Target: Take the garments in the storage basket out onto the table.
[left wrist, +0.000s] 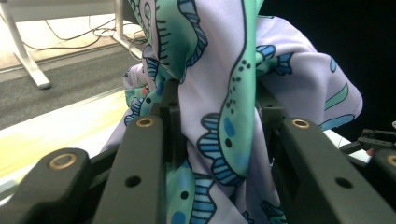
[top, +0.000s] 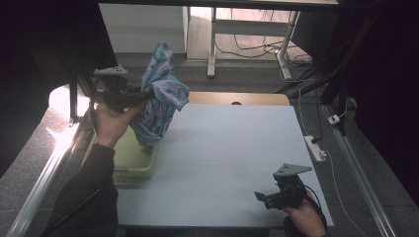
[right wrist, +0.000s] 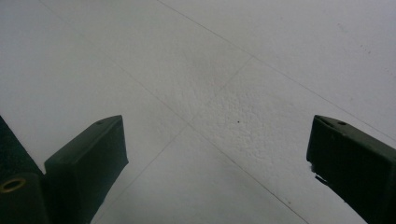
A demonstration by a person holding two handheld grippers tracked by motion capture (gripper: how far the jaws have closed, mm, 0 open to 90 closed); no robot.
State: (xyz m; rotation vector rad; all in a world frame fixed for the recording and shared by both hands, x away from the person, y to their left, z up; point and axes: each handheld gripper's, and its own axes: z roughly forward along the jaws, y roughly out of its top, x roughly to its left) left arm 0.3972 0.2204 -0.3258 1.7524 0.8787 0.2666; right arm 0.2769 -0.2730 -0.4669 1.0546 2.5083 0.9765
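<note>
High view shows my left gripper [top: 143,95] clamped on the patterned cloth [top: 160,94], hanging above the yellow tray [top: 141,170], my right gripper [top: 264,197] open and empty over the white table [top: 222,148], so I judge a full lift clear of the tray's rim is needed before spreading.

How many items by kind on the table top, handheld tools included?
Patterned cloth: 1, held up by the left tool
Yellow-green tray: 1
Handheld tools: 2, the left tool and the right tool
Total: 4
</note>
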